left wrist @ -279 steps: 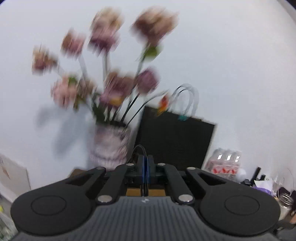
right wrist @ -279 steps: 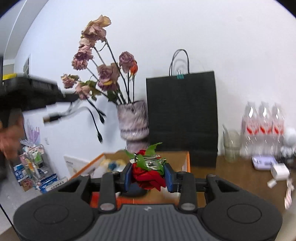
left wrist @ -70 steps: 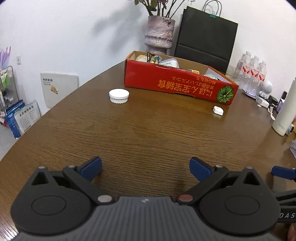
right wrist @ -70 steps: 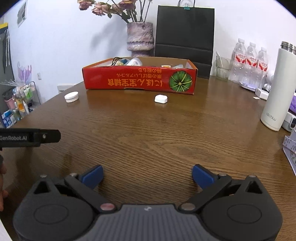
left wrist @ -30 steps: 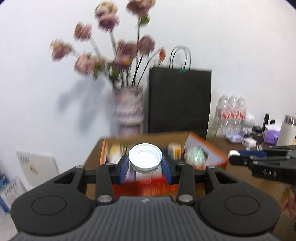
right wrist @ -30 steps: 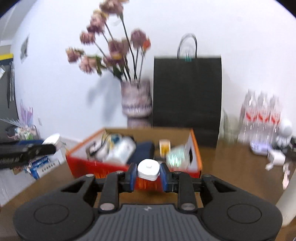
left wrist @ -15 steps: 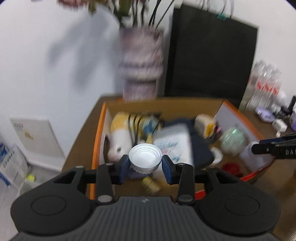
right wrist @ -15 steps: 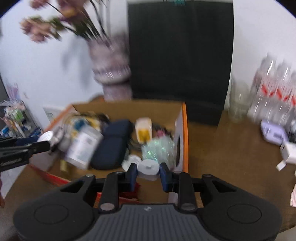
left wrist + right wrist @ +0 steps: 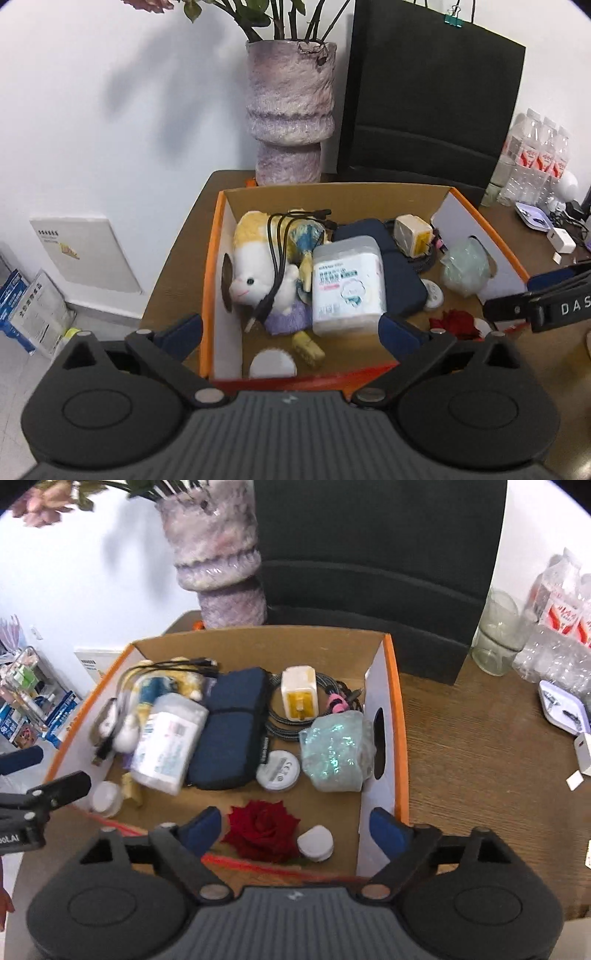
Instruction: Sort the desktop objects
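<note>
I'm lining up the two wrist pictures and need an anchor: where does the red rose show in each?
Left wrist: the red rose lies low right on the box floor, partly hidden near the front wall, under the other gripper's arm.
Right wrist: the red rose sits low centre, near the box's front wall, beside a small white cap.
Shared landmark: the navy zip case in the middle of the box.

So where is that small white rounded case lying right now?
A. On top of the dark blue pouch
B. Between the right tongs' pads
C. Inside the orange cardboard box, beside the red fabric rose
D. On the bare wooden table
C: the small white rounded case rests on the floor of the orange cardboard box, right beside the red fabric rose.
</note>
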Motion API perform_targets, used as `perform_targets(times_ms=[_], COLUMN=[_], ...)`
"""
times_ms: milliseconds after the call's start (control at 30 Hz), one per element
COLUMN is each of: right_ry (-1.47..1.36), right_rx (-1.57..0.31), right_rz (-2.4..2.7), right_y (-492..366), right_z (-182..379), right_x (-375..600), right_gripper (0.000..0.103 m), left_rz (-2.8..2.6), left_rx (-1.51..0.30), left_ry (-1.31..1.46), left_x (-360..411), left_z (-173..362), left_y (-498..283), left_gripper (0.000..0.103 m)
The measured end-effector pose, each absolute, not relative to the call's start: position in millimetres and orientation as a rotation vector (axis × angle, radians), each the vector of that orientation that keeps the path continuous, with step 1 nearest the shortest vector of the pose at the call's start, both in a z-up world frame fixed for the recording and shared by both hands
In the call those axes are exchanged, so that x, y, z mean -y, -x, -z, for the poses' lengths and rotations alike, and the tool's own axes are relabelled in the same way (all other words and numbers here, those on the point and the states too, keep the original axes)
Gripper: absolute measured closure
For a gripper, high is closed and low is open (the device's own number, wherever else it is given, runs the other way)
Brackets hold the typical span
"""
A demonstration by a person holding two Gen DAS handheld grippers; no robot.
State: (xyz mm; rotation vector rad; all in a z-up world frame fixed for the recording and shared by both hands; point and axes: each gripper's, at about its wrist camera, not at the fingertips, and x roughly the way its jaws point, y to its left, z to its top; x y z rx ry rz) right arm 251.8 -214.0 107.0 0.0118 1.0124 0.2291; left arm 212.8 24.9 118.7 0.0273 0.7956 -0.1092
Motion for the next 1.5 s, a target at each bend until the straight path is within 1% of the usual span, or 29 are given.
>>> perform_targets(times_ms=[167, 300, 433, 533, 633, 867, 933, 967, 1167, 1300, 1400, 1500], right_ry=[0.006, -0.010, -0.006, 0.013, 0.011, -0.032, -0.038, -0.042, -0.010, 0.019, 0.033, 0.036], right_rx=[-0.997, -0.969, -0.864, -0.788, -0.734, -0.738, -0.729, -0.720, -0.718, -0.694, -0.696, -0.698], right_rz=[-0.235, -0.270, -0.284, -0.280, -0.259, -0.217, -0.218, -0.207, -0.161, -0.137, -0.127, -0.142], right_y=[-228, -199, -156, -124, -93, -27, -14, -9, 4, 10, 9, 9], right_z=[-128, -130, -122, -110, -92, -43, -33, -29, -12, -8, -7, -7], right_x=[215, 215, 213, 210, 209, 218, 218, 218, 208, 200, 195, 193], right_gripper=[0.012, 0.008, 0.007, 0.006, 0.006, 0.005, 0.003, 0.000, 0.000, 0.000, 0.000, 0.000], left_rz=[0.071, 0.073, 0.043, 0.027, 0.012, 0.025, 0.021, 0.018, -0.021, -0.014, 0.001, -0.007], left_rx=[-0.829, -0.758, -0.663, -0.592, -0.559, -0.527, -0.545, -0.557, -0.621, -0.637, -0.693, -0.695], left_ry=[-0.003, -0.023, -0.056, -0.071, -0.078, -0.073, -0.056, -0.042, -0.033, -0.024, -0.008, -0.006], left_x=[-27, -27, -21, -11, 0, 5, 4, 3, -1, -1, -1, -1], left_z=[-139, -150, -149, -139, -121, -67, -56, -49, -19, -17, -12, -12], left_y=[-194, -158, -114, -85, -59, 3, 13, 16, 22, 20, 15, 15], left_gripper=[0.000, 0.000, 0.000, 0.000, 0.000, 0.000, 0.000, 0.000, 0.000, 0.000, 0.000, 0.000])
